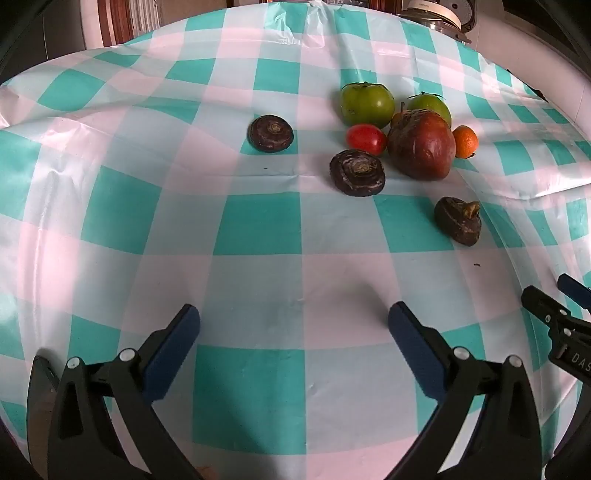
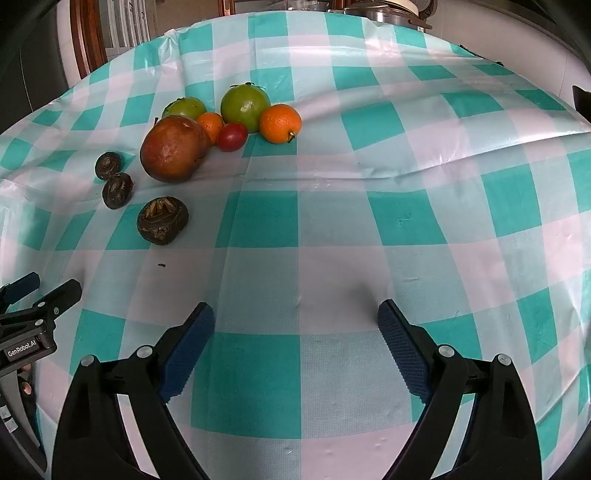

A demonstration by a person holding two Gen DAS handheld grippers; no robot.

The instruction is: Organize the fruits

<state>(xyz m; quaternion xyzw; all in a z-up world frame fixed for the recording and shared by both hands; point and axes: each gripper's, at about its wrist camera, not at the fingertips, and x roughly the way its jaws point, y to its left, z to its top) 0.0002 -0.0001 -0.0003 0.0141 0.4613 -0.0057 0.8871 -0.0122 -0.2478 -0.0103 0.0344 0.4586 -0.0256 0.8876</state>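
Left wrist: left gripper (image 1: 294,317) wide open, empty | right gripper (image 2: 296,314) same, nothing held | fruit pile (image 1: 402,125) mid-cloth (image 1: 258,229), three dark bulbs (image 1: 357,172) loose beside it | risk: round stuff probably rolls if nudged, wrinkly cloth won't help

1. A table draped in a teal, pale-blue and white checked plastic tablecloth (image 2: 332,229) fills both views; the cloth is glossy and creased, with ridges near the far side.
2. Dark reddish wooden furniture (image 2: 86,44) stands behind the far left edge.
3. A white and metal kitchen appliance (image 1: 439,14), possibly a cooker, sits beyond the far edge.
4. Soft light brightens the cloth's right side.
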